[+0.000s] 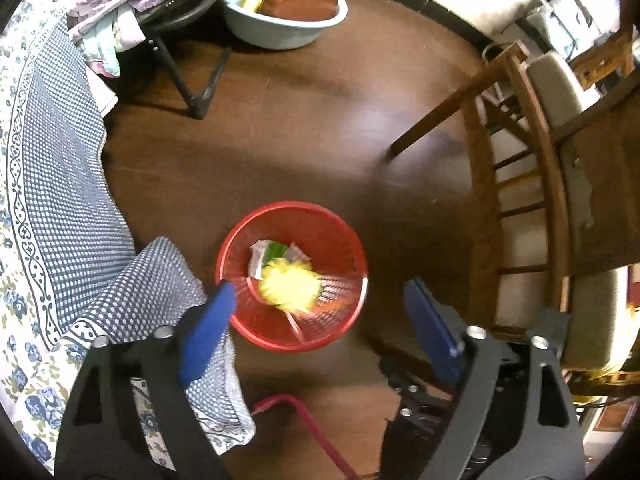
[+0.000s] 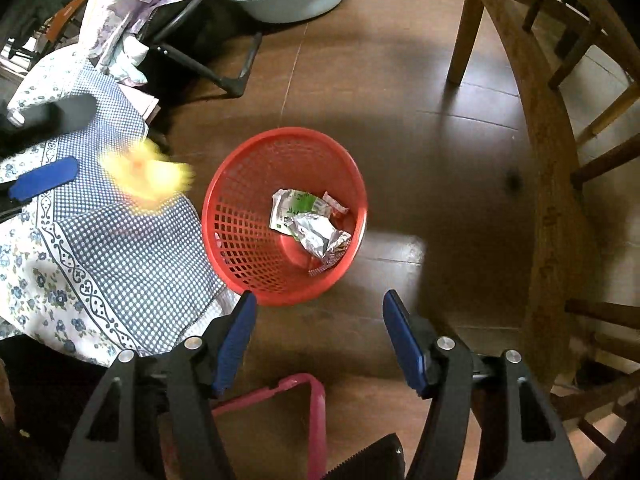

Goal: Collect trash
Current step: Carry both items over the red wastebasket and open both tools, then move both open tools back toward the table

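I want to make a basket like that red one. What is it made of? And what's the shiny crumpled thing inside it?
The basket looks like moulded plastic: glossy red, with a grid of small holes in its wall and a smooth rim. The crumpled thing looks like foil or a foil-lined wrapper: silvery, with sharp creases that catch the light. I can't tell which for sure.

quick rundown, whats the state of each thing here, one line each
left tongs: open, nothing between the pads
right tongs: open, empty
yellow trash: blurred, loose in the air, held by nothing
red basket: upright on the floor, holding wrappers
crumpled wrappers: lying in the basket's bottom
blue basin: on the floor, brown bowl tilted inside
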